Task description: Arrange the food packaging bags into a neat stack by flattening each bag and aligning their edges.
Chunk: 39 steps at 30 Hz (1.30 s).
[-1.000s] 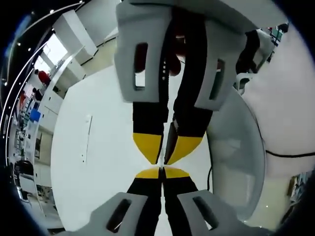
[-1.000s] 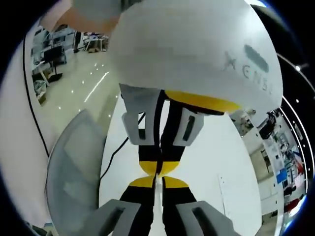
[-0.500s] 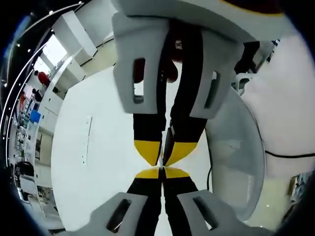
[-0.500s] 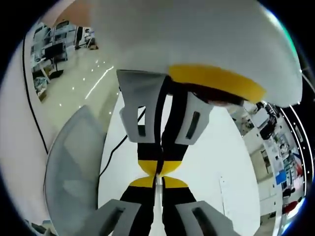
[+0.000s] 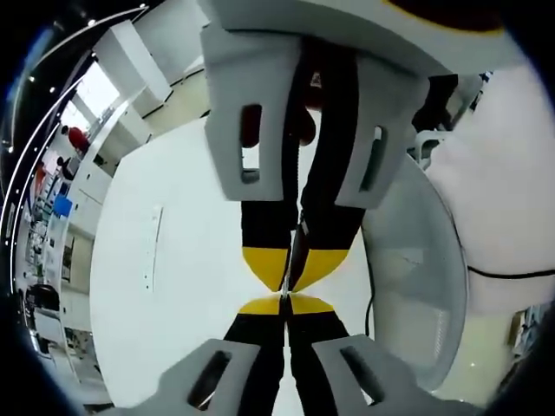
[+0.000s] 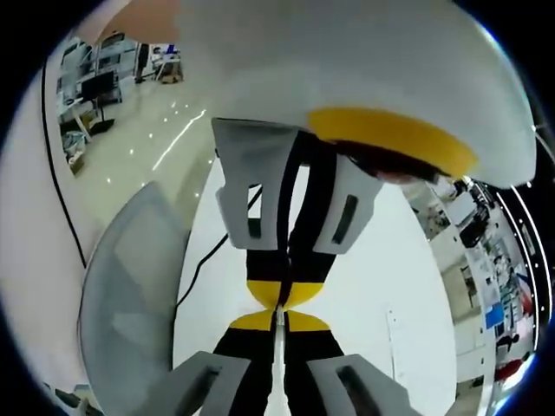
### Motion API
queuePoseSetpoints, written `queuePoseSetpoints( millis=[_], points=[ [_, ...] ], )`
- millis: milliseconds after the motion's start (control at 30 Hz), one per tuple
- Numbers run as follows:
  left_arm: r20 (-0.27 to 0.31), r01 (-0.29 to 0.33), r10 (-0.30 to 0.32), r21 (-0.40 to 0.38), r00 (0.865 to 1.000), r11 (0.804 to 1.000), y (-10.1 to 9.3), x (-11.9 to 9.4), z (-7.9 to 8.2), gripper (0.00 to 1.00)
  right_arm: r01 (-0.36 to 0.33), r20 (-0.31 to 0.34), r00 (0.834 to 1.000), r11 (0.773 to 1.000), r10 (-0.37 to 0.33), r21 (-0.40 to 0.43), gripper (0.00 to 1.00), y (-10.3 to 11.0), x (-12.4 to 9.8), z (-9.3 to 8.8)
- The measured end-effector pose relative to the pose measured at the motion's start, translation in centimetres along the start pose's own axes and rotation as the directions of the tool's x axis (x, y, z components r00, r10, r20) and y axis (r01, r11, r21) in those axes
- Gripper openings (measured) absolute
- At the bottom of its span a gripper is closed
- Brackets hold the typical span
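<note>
Fingertips (image 5: 262, 305) of your left gripper (image 5: 285, 297) and right gripper (image 6: 278, 313) meet tip to tip above the white tabletop (image 5: 173, 286), each pair clenched on a thin bag edge (image 6: 277, 347) held between them.

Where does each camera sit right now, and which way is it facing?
Left gripper view: rides the left hand-held gripper, facing the right hand-held gripper tip to tip over the white table.
Right gripper view: rides the right hand-held gripper, facing the left one, a thin edge between them.
Shared: table, grey chair.
</note>
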<state>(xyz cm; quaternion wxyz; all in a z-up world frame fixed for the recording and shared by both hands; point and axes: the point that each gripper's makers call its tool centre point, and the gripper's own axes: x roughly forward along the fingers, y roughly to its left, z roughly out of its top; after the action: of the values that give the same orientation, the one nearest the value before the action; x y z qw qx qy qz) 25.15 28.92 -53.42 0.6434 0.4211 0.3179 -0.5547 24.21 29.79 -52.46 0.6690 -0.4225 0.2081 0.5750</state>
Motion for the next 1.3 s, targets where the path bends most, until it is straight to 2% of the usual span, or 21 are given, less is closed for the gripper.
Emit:
queuePoseSetpoints(
  millis=[900, 1300],
  points=[
    [0.004, 0.000, 0.000, 0.007, 1.000, 1.000, -0.10, 0.15, -0.08, 0.00, 0.002, -0.041, 0.999, 0.999, -0.004, -0.048, 0.00, 0.07, -0.01, -0.44],
    [0.007, -0.002, 0.002, 0.018, 1.000, 1.000, -0.13, 0.21, 0.06, 0.00, 0.000, -0.059, 0.998, 0.999, -0.002, -0.039, 0.00, 0.10, -0.23, -0.79]
  ],
)
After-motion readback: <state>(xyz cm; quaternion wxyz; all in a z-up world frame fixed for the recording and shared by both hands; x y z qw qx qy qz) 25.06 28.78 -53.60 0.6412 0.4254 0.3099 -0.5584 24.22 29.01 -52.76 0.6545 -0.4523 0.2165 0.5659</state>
